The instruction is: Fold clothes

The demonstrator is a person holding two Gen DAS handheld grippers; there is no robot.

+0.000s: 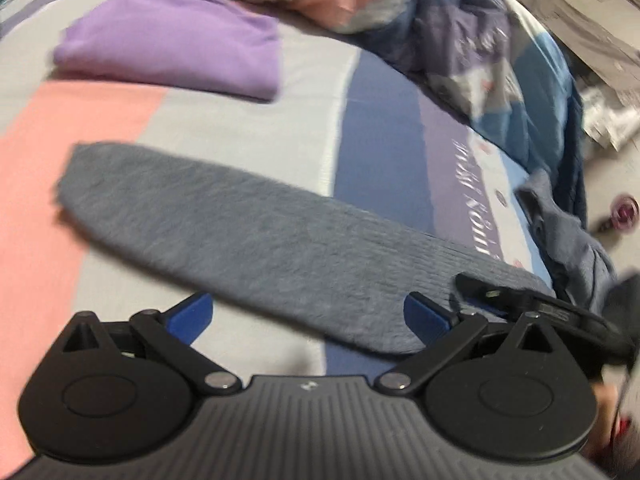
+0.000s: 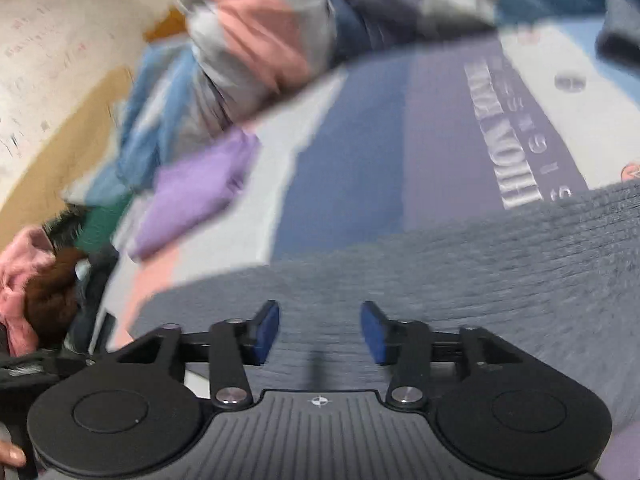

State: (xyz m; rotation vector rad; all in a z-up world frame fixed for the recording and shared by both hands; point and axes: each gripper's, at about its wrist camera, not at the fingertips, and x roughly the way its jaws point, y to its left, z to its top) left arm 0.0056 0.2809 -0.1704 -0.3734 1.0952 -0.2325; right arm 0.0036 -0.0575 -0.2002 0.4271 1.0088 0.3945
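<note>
The grey knit garment [image 1: 248, 232] lies flat on the striped bedsheet [image 1: 380, 140] as a long folded strip running far-left to near-right. The left gripper [image 1: 308, 316] hovers at its near edge — jaws spread wide, holding nothing. The right gripper [image 2: 320, 332] sits over the garment's near-right end, jaws parted, nothing between them. A folded purple garment [image 1: 172, 40] rests far left — well apart.

light: soft, even | shadows: faint | blur: heavy motion smear, perhaps worst rightward | edges: fisheye-bent
</note>
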